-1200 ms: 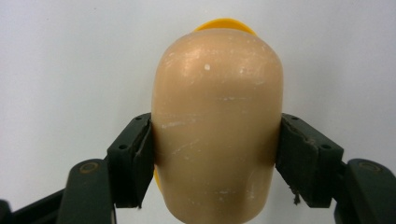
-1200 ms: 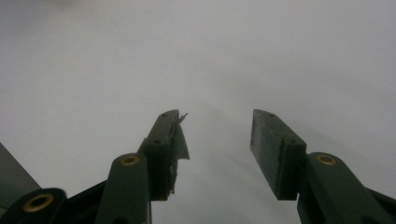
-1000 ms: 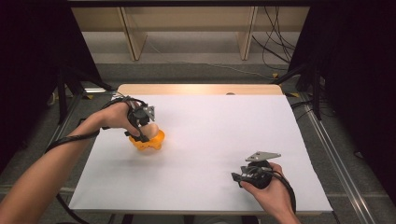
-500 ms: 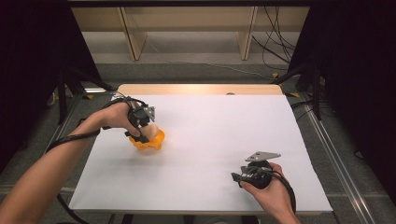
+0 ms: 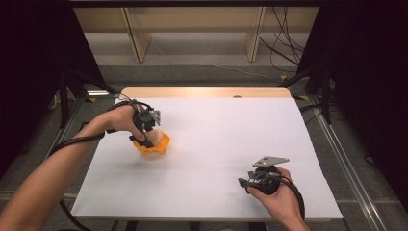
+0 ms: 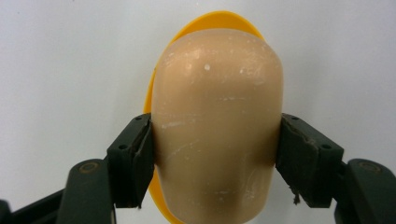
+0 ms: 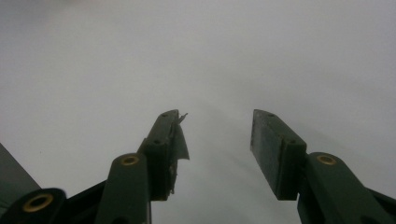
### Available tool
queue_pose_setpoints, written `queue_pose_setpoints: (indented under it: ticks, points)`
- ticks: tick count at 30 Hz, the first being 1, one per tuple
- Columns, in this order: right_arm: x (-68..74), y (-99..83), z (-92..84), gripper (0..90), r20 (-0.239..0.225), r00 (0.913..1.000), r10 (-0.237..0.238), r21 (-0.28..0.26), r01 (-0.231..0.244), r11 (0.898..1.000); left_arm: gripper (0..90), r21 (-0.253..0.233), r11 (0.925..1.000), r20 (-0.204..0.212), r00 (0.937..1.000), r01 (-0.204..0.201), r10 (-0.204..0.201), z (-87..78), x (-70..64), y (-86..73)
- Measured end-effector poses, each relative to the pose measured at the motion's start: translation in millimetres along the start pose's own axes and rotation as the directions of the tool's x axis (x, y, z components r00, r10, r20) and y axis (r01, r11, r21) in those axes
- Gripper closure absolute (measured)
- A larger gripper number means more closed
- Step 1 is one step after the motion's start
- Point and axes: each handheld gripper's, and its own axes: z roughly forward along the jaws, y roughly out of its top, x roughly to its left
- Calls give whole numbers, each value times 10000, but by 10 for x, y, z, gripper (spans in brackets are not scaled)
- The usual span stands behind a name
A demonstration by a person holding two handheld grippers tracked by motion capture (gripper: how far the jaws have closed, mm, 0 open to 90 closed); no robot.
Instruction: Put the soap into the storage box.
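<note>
Left gripper has its two black jaws pressed against the sides of a smooth, rounded beige lump with a waxy, lightly scratched surface, which sits in a shallow bright-orange plastic dish whose rim peeks out above and below it. From the high view the dish rests on the white table sheet at its left side. Right gripper, near the table's front right, has its jaws spread apart around nothing, over bare white surface.

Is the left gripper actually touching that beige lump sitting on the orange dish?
Touching. The left gripper view shows the left gripper with both jaws pressed against the beige lump's sides.
</note>
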Motion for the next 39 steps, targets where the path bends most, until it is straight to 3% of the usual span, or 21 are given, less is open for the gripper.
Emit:
queue_pose_setpoints:
  ticks: [4, 5, 6, 9, 10, 13, 15, 17, 19, 21, 25, 31, 36, 39]
  points:
    - [0, -2, 6, 531, 55, 10000, 64, -107, -64, 9999, 323, 27, 10000, 31, 10000, -12, 12, 8, 5, 0]
    - [-4, -7, 12, 530, 161, 9998, -66, -216, 69, 9997, 323, 45, 10000, 19, 10000, -25, 25, 10, 7, -1]
    - [11, -15, 37, 531, 152, 9998, 159, -525, -151, 9985, 323, 42, 10000, 24, 10000, -9, 9, 13, 10, -2]
    - [16, -11, 19, 530, 187, 9997, 148, -337, -142, 9993, 322, 56, 10000, 86, 9999, 56, -56, 23, 11, -6]
    - [29, -12, 11, 530, 157, 9993, 335, -235, -331, 9992, 322, 74, 10000, 91, 9999, 51, -52, 26, 12, -6]
    - [17, -13, 29, 530, 172, 9997, 189, -418, -182, 9990, 322, 125, 9999, 83, 9999, 78, -79, 30, 16, -7]
    - [9, -4, 3, 529, 185, 9998, 10, -117, -8, 9999, 322, 92, 9999, 89, 9999, 103, -104, 28, 21, -6]
    - [30, -9, 7, 527, 181, 9994, 303, -92, -302, 9995, 322, 65, 9999, 85, 9999, 138, -138, 27, 23, -4]
    - [14, -10, 19, 525, 201, 9997, 124, -234, -119, 9997, 320, 59, 9998, 110, 9998, 171, -171, 26, 21, -1]
    - [37, -11, 5, 523, 170, 9987, 482, -4, -482, 9988, 318, 90, 9998, 134, 9998, 178, -179, 23, 17, 1]
    - [27, -7, 2, 522, 56, 9993, 358, 239, -359, 9991, 316, -236, 9990, -35, 9992, 387, -388, -45, 31, 15]
    - [-4, -8, 21, 521, 82, 9998, -154, -100, 155, 9998, 313, -365, 9987, -119, 9993, 353, -358, -122, 1, 21]
    - [2, -2, 4, 521, 33, 10000, 4, 20, -4, 10000, 318, -737, 9956, -211, 9980, 578, -595, -185, -38, 13]
    - [15, -13, 22, 521, 216, 9996, 174, -325, -167, 9993, 324, -930, 9927, -353, 9962, 766, -802, -227, -81, 0]
